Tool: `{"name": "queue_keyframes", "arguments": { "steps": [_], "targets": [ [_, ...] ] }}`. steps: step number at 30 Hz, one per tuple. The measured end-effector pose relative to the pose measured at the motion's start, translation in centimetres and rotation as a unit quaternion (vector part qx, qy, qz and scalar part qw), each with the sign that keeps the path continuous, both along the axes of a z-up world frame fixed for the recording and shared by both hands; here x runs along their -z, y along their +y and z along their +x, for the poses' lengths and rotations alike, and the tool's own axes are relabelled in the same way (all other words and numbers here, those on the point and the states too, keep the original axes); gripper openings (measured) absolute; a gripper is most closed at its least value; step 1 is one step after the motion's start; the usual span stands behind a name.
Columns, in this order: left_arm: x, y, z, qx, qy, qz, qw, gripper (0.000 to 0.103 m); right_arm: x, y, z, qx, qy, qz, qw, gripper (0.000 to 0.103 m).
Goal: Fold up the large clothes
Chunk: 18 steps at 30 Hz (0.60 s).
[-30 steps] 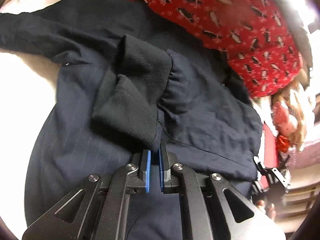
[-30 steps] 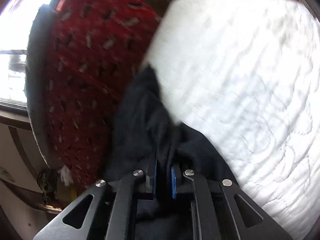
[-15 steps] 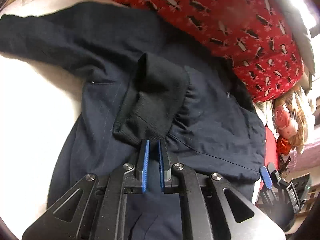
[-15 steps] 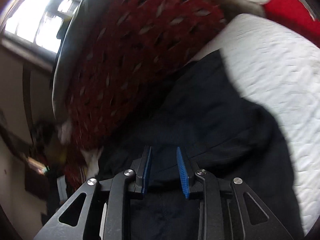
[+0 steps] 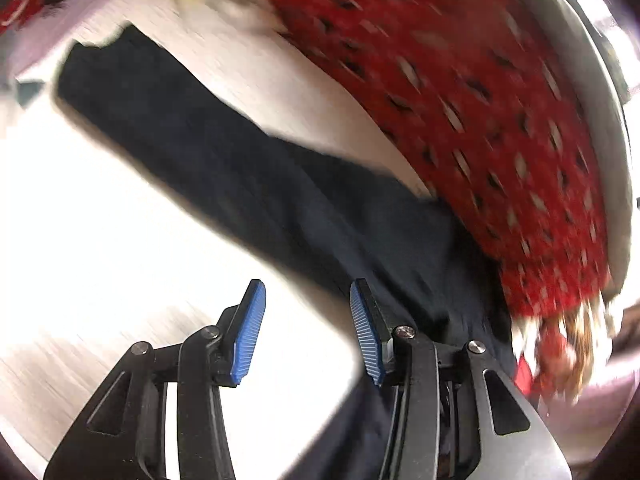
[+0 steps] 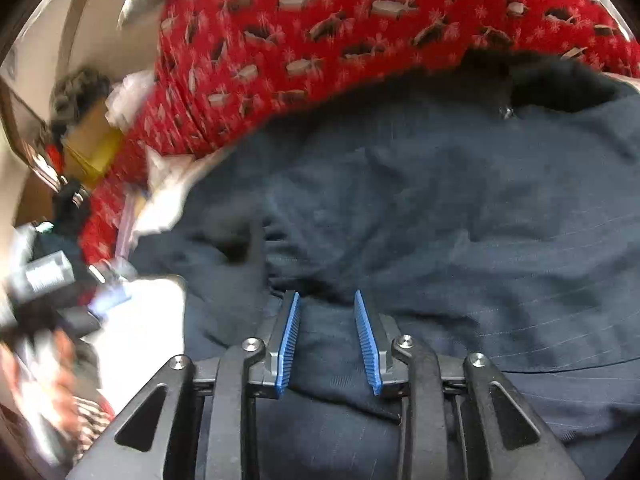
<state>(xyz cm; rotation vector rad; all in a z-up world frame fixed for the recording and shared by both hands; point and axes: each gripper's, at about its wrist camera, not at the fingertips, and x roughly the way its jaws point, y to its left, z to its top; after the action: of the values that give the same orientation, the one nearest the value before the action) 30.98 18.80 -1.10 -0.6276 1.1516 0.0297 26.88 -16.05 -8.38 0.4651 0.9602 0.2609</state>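
Two grippers: left gripper (image 5: 306, 330) spread, jaws just opened, nothing between; right gripper (image 6: 328, 338) spread over fabric, not pinching. One navy garment (image 6: 420, 208) on one white bed (image 5: 100, 220). Far: one red blanket (image 6: 340, 20).

Dark navy pinstripe garment (image 6: 440, 208) spread on bed, sleeve (image 5: 192, 148) out

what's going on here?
A person with a tool in each hand is folding a dark jacket on a white bed, beside a red patterned blanket. Both tools have just let go: the left tool has just been opening and now has only bed between its pads, with a sleeve stretched ahead of it. The right tool is open over the jacket's body, gripping nothing.
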Motion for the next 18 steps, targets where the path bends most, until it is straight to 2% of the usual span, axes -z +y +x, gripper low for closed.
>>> {"name": "queue_keyframes", "arguments": {
  "steps": [3,7,11,13,15,18],
  "targets": [
    [-0.9,1.5,2.9,-0.008,0.007,0.032,0.9994,0.042,0.7,0.2,-1.7,0.006,-0.057,-0.005,0.998,0.030],
    [-0.7,-0.1,6.7,0.009,0.018,0.059,0.9981,0.047,0.8,0.2,-1.8,0.006,-0.062,0.001,0.998,0.030],
    [2.0,-2.0,10.1,0.016,0.060,0.125,0.9902,0.047,1.0,-0.3,-2.2,0.007,-0.064,0.014,0.998,0.030],
    [3.6,-2.3,10.9,0.020,0.091,0.149,0.9844,0.047,0.9,-0.3,-2.1,0.007,-0.065,0.013,0.998,0.030],
    [4.9,-1.8,10.8,0.022,0.132,0.183,0.9740,0.046,1.0,-0.2,-1.9,0.007,-0.066,0.015,0.998,0.030],
    [4.1,-0.4,8.6,0.022,0.130,0.182,0.9744,0.040,1.0,-0.4,-2.1,0.007,-0.067,0.020,0.998,0.030]
  ]
}}
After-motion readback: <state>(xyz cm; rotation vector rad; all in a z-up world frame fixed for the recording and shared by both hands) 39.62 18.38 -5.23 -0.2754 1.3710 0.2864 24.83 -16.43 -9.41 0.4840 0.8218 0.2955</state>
